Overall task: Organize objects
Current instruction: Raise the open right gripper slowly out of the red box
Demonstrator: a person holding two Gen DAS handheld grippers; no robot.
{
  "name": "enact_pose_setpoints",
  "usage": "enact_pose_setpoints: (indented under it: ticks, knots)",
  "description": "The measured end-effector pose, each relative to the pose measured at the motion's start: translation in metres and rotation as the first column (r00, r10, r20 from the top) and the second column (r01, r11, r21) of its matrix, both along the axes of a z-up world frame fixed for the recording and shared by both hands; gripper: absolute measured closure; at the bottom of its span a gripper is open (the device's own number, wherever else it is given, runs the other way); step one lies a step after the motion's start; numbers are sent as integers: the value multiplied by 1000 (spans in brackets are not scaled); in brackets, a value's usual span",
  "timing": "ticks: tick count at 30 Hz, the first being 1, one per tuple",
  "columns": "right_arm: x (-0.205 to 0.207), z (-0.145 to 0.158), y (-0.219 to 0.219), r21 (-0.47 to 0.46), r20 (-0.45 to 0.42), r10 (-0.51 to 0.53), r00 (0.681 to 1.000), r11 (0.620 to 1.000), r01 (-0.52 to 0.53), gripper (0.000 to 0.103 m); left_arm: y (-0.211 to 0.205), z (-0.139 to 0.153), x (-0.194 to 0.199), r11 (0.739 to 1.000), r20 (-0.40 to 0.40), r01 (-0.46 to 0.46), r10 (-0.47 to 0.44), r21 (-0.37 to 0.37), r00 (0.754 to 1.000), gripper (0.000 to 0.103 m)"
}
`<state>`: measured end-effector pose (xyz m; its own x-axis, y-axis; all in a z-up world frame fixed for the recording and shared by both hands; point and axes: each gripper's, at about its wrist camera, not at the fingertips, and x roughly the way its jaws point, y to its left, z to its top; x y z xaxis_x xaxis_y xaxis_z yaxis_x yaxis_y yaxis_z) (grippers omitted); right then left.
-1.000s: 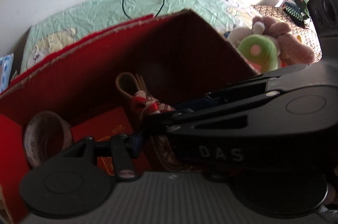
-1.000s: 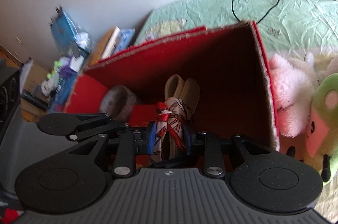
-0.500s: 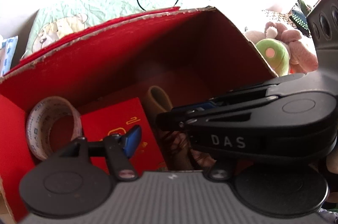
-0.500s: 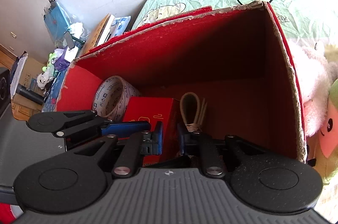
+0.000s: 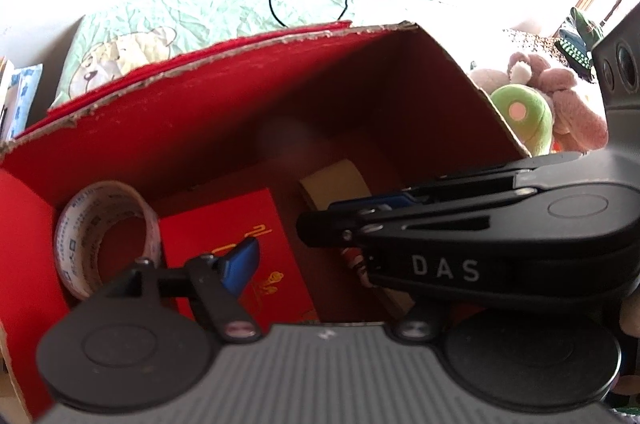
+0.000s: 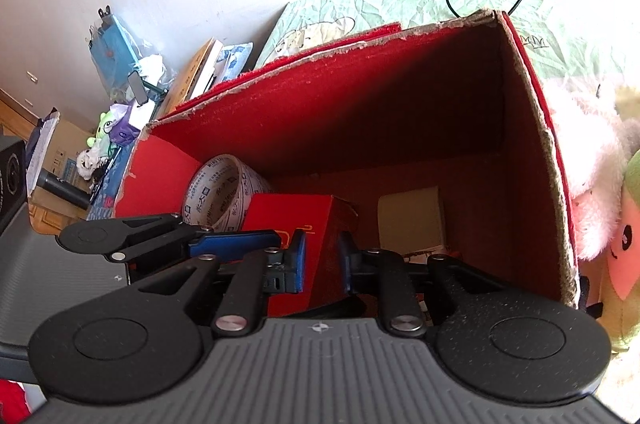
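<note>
Inside the red cardboard box [image 6: 400,112], from the left: printed tape roll [image 6: 224,192], red carton [image 6: 296,224], and the red-patterned scarf [image 5: 354,260] I've just dropped. Left gripper [image 5: 320,256] and right gripper [image 6: 322,260] both hang apart, empty; another item can follow.

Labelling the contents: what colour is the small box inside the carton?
Red with gold markings, clearest in the left wrist view.

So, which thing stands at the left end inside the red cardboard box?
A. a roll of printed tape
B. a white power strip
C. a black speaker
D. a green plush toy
A: the roll of printed tape stands against the left wall of the red cardboard box, beside the small red box.
</note>
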<state>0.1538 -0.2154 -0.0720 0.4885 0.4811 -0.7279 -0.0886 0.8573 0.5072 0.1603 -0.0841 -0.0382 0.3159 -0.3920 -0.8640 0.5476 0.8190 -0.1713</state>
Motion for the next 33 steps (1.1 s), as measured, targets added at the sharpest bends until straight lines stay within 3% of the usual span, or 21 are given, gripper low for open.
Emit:
enact_pose_setpoints:
  ticks: [17, 33]
  knots:
    - [-8, 3, 5, -76, 56, -68, 996, 994, 73, 80, -10, -5, -11, 994, 43, -61, 57, 92, 997, 28]
    - [-10, 3, 5, -72, 68, -93, 993, 993, 98, 81, -11, -18, -10, 983, 64, -103, 95, 149, 993, 26]
